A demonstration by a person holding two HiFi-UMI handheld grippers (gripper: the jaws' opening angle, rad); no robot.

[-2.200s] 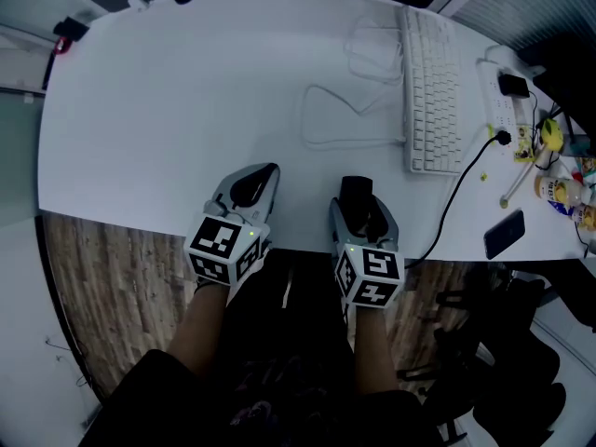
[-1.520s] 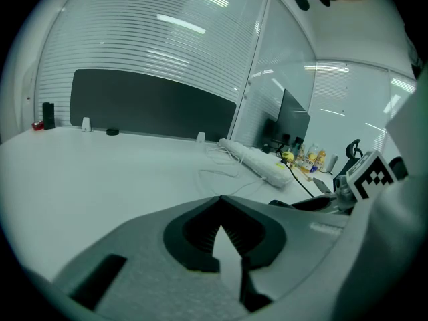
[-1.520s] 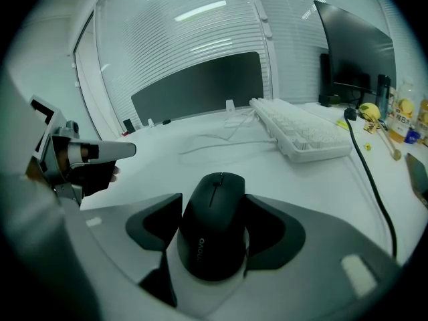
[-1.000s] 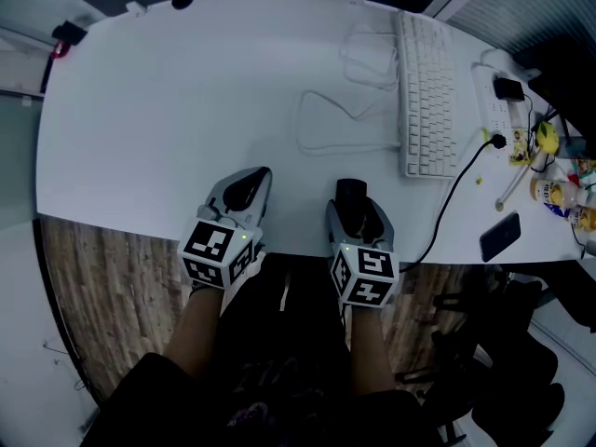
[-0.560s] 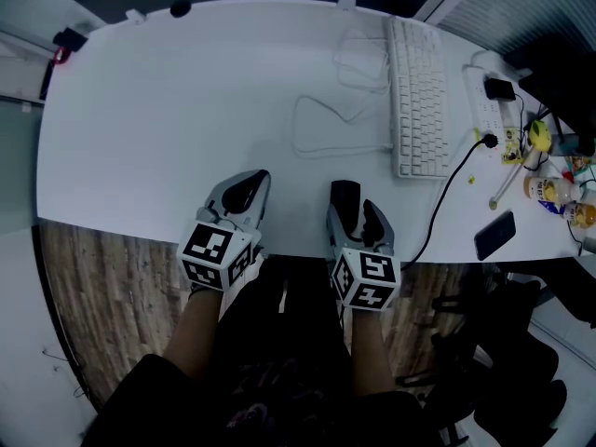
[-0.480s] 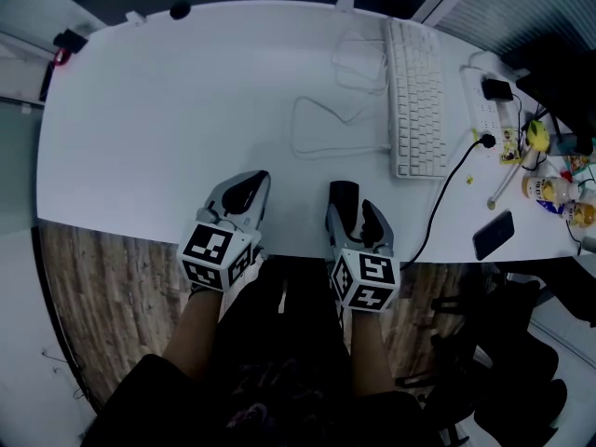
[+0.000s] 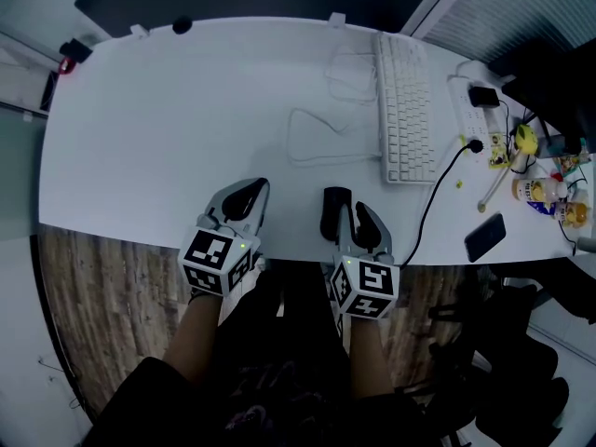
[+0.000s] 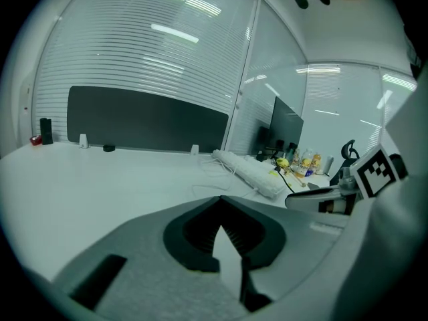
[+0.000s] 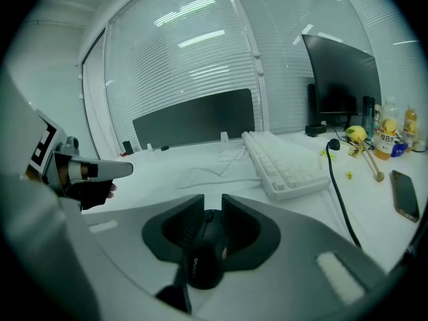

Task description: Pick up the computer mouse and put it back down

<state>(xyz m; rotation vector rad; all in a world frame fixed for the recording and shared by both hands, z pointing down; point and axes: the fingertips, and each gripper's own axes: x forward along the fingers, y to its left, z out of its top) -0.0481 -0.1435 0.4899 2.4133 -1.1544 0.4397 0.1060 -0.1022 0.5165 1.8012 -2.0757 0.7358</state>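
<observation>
The right tool [image 9: 213, 200] is closing on the black computer mouse [image 9: 204, 256]. Both pads flank its narrow front end and appear to touch it. The mouse sits at the near edge of the white surface [image 7: 168, 110], well apart from the keyboard [image 7: 403, 110]. The pads hide its forward sides, and no view shows whether its base is off the surface. The left tool [image 8: 219, 204] holds nothing, and its tips meet.
</observation>
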